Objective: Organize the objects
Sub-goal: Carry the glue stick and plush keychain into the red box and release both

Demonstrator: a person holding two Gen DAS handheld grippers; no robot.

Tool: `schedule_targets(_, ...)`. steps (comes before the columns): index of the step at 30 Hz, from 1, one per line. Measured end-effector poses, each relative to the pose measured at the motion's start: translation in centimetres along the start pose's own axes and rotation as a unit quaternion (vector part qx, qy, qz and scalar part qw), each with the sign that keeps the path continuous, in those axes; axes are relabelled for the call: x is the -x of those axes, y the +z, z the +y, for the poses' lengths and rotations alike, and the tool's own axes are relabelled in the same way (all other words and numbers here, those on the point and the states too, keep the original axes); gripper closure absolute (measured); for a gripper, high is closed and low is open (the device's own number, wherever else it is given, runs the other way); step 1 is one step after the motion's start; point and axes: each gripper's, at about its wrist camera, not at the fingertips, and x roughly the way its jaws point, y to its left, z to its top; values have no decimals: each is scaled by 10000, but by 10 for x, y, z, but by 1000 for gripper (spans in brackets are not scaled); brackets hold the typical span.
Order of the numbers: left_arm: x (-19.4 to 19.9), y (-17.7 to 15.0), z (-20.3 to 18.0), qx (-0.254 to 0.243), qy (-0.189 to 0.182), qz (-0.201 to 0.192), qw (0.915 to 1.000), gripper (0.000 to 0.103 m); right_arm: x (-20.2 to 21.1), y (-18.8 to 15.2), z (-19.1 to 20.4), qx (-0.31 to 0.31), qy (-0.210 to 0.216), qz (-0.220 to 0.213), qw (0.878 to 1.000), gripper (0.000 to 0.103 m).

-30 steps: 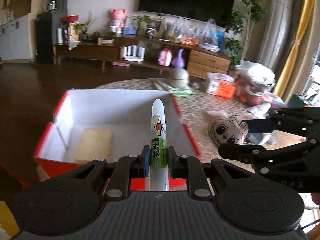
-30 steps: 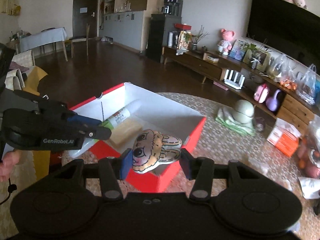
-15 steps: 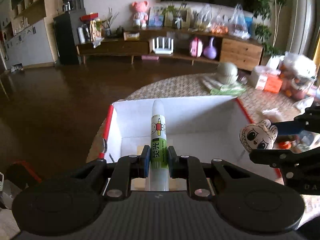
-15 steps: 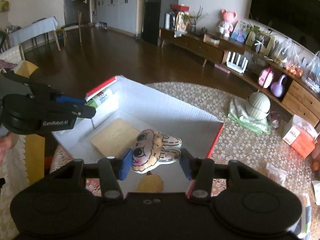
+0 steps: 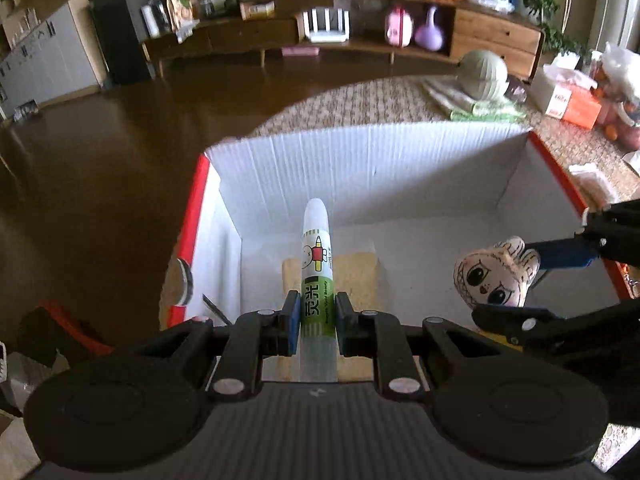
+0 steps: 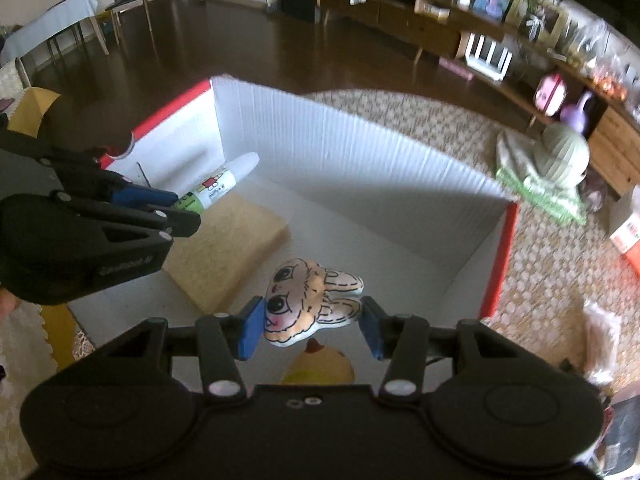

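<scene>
Left wrist: glue stick (image 5: 316, 276) over box (image 5: 360, 152), far wall clear.

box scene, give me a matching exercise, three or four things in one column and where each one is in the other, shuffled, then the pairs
Things:
1. glue tube
2. plush face toy
3. tan sponge
4. tissue box

Places:
A. flat on the floor of the red box
B. clamped in the left gripper
C. on the table outside the red box
D. clamped in the right gripper

Pairs: 1-B, 2-D, 3-A, 4-C
</scene>
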Motion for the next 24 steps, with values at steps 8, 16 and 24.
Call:
schedule_targets(8,-21,-1,5,102,-9,415,9991,86,-16,-2,2,75,-110,348,9993,52)
schedule_targets(16,-27,-1,11,188,62,522,9984,86,-23,-5,8,103,-167,452,9988,49)
schedule_targets(24,-26,-2,8,150,237,403,9988,86,-17,-8,12,248,-207,332,9989,40)
